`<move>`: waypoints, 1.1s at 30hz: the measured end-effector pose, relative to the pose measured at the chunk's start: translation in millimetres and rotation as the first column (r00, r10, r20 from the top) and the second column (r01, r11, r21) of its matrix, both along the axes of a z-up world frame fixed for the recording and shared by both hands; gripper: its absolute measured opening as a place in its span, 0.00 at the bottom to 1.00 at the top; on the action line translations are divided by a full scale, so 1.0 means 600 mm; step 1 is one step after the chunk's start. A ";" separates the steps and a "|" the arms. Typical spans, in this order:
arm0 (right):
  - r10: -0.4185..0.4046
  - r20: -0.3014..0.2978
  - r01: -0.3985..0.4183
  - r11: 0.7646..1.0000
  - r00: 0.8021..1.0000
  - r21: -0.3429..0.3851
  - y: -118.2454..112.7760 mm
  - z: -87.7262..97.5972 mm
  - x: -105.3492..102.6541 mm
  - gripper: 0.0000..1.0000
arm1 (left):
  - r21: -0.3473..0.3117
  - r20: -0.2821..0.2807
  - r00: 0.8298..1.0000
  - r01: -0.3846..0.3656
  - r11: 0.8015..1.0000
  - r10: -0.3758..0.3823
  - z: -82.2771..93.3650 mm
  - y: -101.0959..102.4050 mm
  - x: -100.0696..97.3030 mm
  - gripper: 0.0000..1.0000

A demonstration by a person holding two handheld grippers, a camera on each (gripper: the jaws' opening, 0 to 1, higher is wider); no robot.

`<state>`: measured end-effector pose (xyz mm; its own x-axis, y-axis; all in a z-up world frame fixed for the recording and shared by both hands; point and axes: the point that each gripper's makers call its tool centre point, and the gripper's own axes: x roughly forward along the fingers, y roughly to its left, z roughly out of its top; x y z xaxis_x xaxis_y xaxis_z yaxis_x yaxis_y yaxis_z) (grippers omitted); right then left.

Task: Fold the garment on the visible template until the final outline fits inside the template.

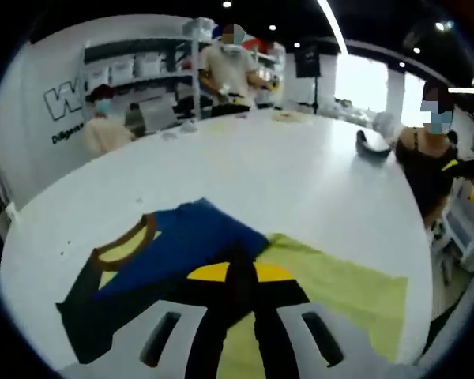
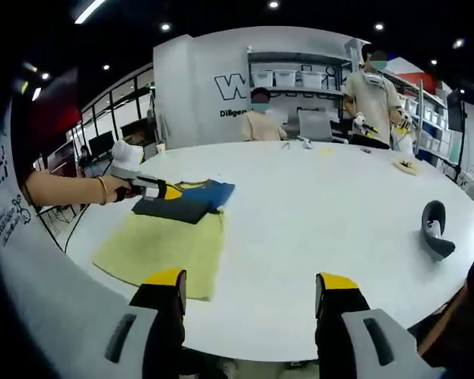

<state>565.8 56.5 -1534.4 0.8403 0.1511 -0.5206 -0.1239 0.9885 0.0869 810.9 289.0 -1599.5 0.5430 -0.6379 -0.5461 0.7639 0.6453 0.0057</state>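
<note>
Both tools are accounted for as follows. In the left gripper view, the left tool (image 1: 241,312) is seen with its black, yellow-tipped jaws drawn close together low over the garment (image 1: 182,249); whether cloth is pinched between them cannot be told. In the right gripper view, the same left tool (image 2: 159,189) is seen held in a person's hand (image 2: 125,178) at the near edge of the garment (image 2: 186,199). The right tool (image 2: 253,288) is seen released, its two yellow-tipped jaws set wide apart, raised above the near edge of the surface (image 2: 324,229) and touching nothing.

The garment is a dark blue and black shirt with a yellow inner collar trimmed in brown, lying bunched and partly folded. It is laid across one end of the template (image 2: 170,249), a flat pale yellow-green sheet spread on the white round surface; most of the sheet is left uncovered beside it.

A dark curved object (image 2: 436,229) is seen well apart from the sheet, towards the far side of the surface. Beyond the surface, a seated person (image 2: 261,122) and a standing person (image 2: 373,99) are seen before shelves (image 2: 300,75) bearing white bins.
</note>
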 end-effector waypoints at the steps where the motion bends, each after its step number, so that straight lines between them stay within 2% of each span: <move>1: 0.006 0.000 -0.006 1.000 1.000 0.001 0.001 0.000 0.003 0.64 | -0.002 0.002 1.000 -0.009 1.000 0.009 0.001 0.008 -0.003 0.07; 3: 0.032 0.004 -0.032 0.999 0.999 0.003 0.009 0.002 0.014 0.64 | -0.015 0.002 1.000 -0.017 1.000 0.017 0.013 0.027 -0.019 0.07; 5: 0.061 0.005 -0.061 0.998 0.998 0.000 0.015 0.002 0.025 0.64 | -0.002 0.010 0.999 -0.046 0.999 0.046 0.014 0.061 -0.020 0.14; 9: 0.098 0.010 -0.098 0.995 0.995 0.003 0.023 0.002 0.044 0.64 | 0.002 0.030 0.994 -0.107 0.994 0.107 0.026 0.097 -0.034 0.30; 11: 0.116 0.011 -0.116 0.993 0.993 0.002 0.032 0.005 0.053 0.63 | -0.001 0.034 0.987 -0.158 0.987 0.158 0.031 0.127 -0.036 0.39; 12: 0.131 0.005 -0.131 0.991 0.991 -0.014 0.035 0.001 0.057 0.63 | 0.022 0.056 0.976 -0.213 0.977 0.211 0.034 0.151 -0.035 0.44; 14: 0.176 -0.012 -0.177 0.982 0.984 -0.061 0.044 -0.004 0.061 0.63 | 0.024 0.066 0.968 -0.242 0.970 0.240 0.038 0.169 -0.040 0.55; 15: 0.184 -0.016 -0.184 0.982 0.983 -0.050 0.055 -0.006 0.068 0.62 | 0.019 0.061 0.963 -0.262 0.965 0.261 0.036 0.179 -0.042 0.58; 18: 0.206 -0.016 -0.206 0.978 0.978 -0.018 0.068 -0.011 0.078 0.62 | 0.016 0.058 0.952 -0.303 0.953 0.301 0.036 0.210 -0.060 0.61; 22: 0.232 -0.021 -0.232 0.973 0.973 -0.015 0.084 -0.015 0.092 0.60 | 0.025 0.050 0.936 -0.350 0.936 0.349 0.037 0.245 -0.087 0.62; 24: 0.249 -0.014 -0.249 0.968 0.968 -0.004 0.093 -0.018 0.101 0.57 | 0.026 0.046 0.926 -0.377 0.926 0.375 0.035 0.276 -0.093 0.61; 26: 0.275 -0.026 -0.274 0.962 0.961 0.012 0.106 -0.027 0.110 0.57 | 0.028 0.033 0.917 -0.399 0.916 0.399 0.031 0.289 -0.115 0.61; 28: 0.283 -0.038 -0.283 0.959 0.958 0.014 0.112 -0.035 0.116 0.57 | 0.038 0.022 0.902 -0.431 0.901 0.431 0.021 0.319 -0.128 0.58; 29: 0.289 -0.041 -0.289 0.957 0.956 0.016 0.115 -0.037 0.117 0.56 | 0.042 0.018 0.897 -0.441 0.896 0.441 0.020 0.323 -0.133 0.56; 31: 0.330 -0.062 -0.329 0.944 0.942 0.026 0.133 -0.055 0.123 0.56 | 0.060 -0.018 0.872 -0.487 0.871 0.489 -0.001 0.353 -0.161 0.55; 33: 0.362 -0.109 -0.363 0.932 0.926 0.012 0.145 -0.073 0.118 0.56 | 0.062 -0.026 0.867 -0.496 0.866 0.498 -0.006 0.359 -0.173 0.56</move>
<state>636.9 143.5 -1578.2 0.6676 0.4302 -0.6077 -0.4646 0.8785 0.1115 706.8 504.6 -1603.0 0.7575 -0.2594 -0.5991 0.3421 0.9393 0.0258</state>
